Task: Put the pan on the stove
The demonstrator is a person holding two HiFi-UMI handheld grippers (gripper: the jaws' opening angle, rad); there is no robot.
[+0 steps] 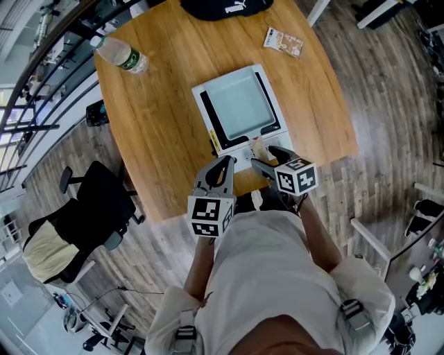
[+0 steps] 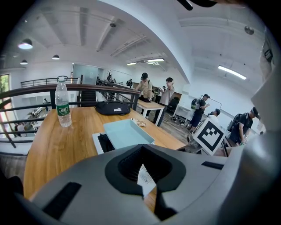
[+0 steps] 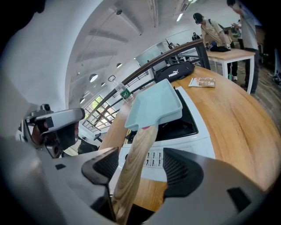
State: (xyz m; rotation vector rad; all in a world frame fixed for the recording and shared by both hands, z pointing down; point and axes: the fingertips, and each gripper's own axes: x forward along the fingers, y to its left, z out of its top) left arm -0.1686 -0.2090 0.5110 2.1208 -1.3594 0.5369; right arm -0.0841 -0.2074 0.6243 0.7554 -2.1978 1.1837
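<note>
A person stands at a wooden tabletop [image 1: 159, 132], a tool in each hand. At the far left, a water bottle [image 1: 121, 54] stands upright near the tabletop's edge. The left tool [image 2: 149, 193] hovers over the near edge, its jaws pressed together with nothing between them.

In the middle, a white stove [image 1: 239, 144] with a black top carries the pale blue square pan [image 1: 239, 104]. The pan lies flat on it, and its wooden handle [image 3: 139, 145] points back at the person.

The right tool [image 3: 141, 169] is spread wide. The handle runs between its jaws, close against one, and is not pinched.

The pan looks placed, so the step seems to be letting go. Next, the right tool should draw straight back along the handle without nudging it.

Farther right lies a small packet [image 1: 283, 41], and a black bag [image 1: 225, 7] sits at the far edge. The room is an open office with wood flooring [image 1: 388, 104], a black chair [image 1: 90, 208] and railings; people stand in the background.
</note>
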